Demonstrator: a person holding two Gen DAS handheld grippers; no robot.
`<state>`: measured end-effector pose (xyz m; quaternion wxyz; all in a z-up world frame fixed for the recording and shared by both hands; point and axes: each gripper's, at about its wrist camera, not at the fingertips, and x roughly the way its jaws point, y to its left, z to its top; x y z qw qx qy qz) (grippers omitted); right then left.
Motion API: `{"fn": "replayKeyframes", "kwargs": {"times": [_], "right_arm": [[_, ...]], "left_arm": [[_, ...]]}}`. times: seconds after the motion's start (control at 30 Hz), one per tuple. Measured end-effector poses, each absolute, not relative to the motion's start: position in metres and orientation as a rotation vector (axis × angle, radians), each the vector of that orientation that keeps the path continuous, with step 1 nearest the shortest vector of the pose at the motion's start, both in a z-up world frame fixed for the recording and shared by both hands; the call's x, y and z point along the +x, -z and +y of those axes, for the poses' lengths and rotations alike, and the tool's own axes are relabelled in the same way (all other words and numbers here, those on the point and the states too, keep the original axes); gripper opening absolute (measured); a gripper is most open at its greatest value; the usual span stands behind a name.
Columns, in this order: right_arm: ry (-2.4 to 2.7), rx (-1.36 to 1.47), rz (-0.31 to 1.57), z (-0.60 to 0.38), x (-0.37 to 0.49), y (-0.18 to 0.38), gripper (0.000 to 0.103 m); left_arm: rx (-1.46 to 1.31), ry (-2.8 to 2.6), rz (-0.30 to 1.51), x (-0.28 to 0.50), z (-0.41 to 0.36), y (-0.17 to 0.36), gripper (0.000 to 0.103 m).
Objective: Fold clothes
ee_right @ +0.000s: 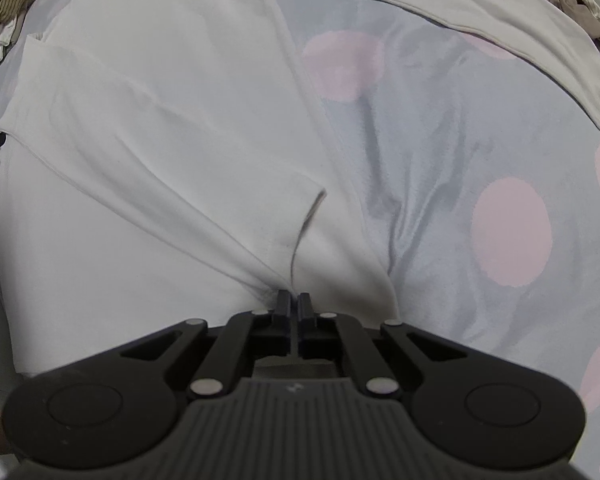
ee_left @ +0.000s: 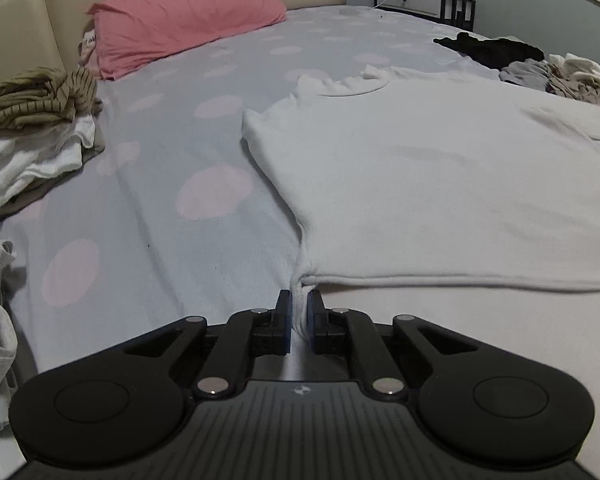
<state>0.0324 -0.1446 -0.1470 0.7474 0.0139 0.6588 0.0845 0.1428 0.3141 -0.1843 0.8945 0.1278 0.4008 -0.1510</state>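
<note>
A white long-sleeved top (ee_left: 440,168) lies flat on the bed, collar toward the far side. My left gripper (ee_left: 299,300) is shut on its near left hem corner, with white cloth pinched between the blue pads. In the right wrist view the same top (ee_right: 140,128) fills the left half, one sleeve folded across the body. My right gripper (ee_right: 294,300) is shut on a bunch of the top's cloth beside the sleeve cuff. A long sleeve (ee_right: 480,28) stretches across the upper right.
The bed has a grey sheet with pink dots (ee_left: 172,184). A pink pillow (ee_left: 188,16) leans on the cream headboard. Piles of clothes lie at the left (ee_left: 36,128) and far right (ee_left: 540,68). A shelf (ee_left: 424,0) stands behind the bed.
</note>
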Motion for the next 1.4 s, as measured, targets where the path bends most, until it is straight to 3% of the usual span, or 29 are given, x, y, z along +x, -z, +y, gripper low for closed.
{"fn": "replayKeyframes", "kwargs": {"times": [0.2, 0.27, 0.3, 0.33, 0.5, 0.8, 0.97, 1.23, 1.4], "right_arm": [[-0.187, 0.011, 1.488, -0.134, 0.033, 0.149, 0.008], [-0.163, -0.036, 1.481, -0.13, 0.031, 0.14, 0.014], [-0.151, -0.059, 1.477, -0.128, 0.03, 0.136, 0.024], [-0.131, -0.082, 1.454, -0.127, 0.029, 0.129, 0.028], [-0.155, -0.109, 1.264, -0.099, 0.043, 0.107, 0.028], [-0.458, -0.227, 0.982, 0.004, 0.088, 0.134, 0.027], [-0.48, -0.328, 1.079, -0.007, 0.083, 0.168, 0.026], [-0.392, -0.148, 1.059, -0.078, 0.089, 0.134, 0.029], [-0.129, -0.086, 1.084, -0.176, 0.108, 0.124, 0.029]], "left_arm": [[0.346, 0.349, 0.871, 0.137, 0.313, 0.177, 0.018], [0.441, 0.345, 0.851, 0.13, 0.313, 0.169, 0.02], [0.474, 0.342, 0.831, 0.127, 0.313, 0.164, 0.02], [0.492, 0.344, 0.802, 0.125, 0.313, 0.158, 0.02], [0.43, 0.378, 0.731, 0.143, 0.302, 0.147, 0.02], [0.427, 0.413, 0.776, 0.158, 0.285, 0.184, 0.02], [0.428, 0.412, 0.785, 0.152, 0.298, 0.184, 0.025], [0.407, 0.439, 0.738, 0.156, 0.287, 0.158, 0.026], [0.471, 0.521, 0.726, 0.166, 0.249, 0.163, 0.026]]}}
